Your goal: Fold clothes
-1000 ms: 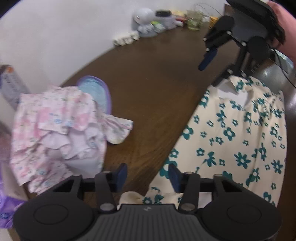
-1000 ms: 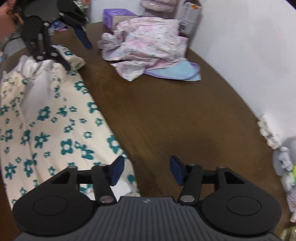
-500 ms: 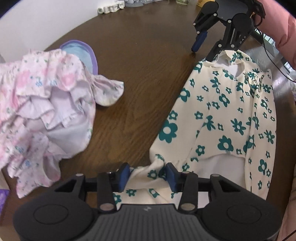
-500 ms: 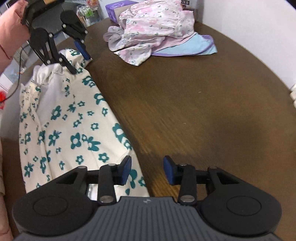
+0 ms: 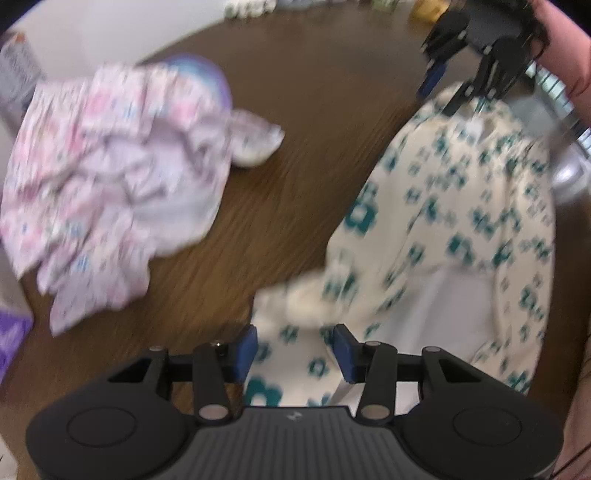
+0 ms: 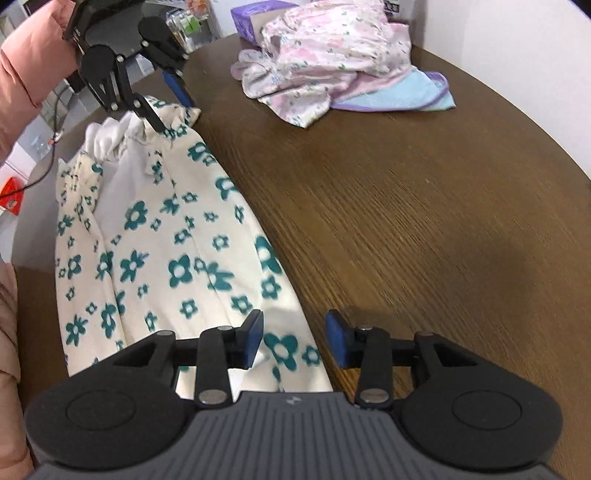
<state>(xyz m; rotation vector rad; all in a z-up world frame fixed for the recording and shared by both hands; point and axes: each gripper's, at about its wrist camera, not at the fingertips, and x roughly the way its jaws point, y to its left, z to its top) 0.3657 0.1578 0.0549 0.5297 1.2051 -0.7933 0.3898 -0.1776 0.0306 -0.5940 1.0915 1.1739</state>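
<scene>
Dark wood table [image 6: 424,206], curved edge, white wall behind, clutter at the far rim. Nearest in the right wrist view: the right gripper [image 6: 294,338], jaws apart w/ the near end of the floral garment [image 6: 177,258] lying under and between the pads; pads don't look pressed on the cloth, so no grip here as far as I can tell. In the left wrist view, which is motion-blurred, the left gripper [image 5: 294,349] shows the same picture at the opposite end: jaws apart and just opened a bit further, cream cloth w/ teal flowers bunched btwn the blue pads but not visibly clamped. Seen from the right wrist cam, one finger of the left gripper sits down in the gathered end of the garment, the other pad off to the side above the table. Garment itself lies as a long strip along the table's near edge, sides turned in so the plain white inside shows down the middle; looks like a lengthwise fold is in place, cross fold not yet done. Farther off, a pink heap [image 6: 325,55] of crumpled clothes on a blue cloth [image 6: 406,96], unfolded, w/ a purple box [image 6: 255,14] behind. Est. progress: early, one item partway, the heap untouched.
</scene>
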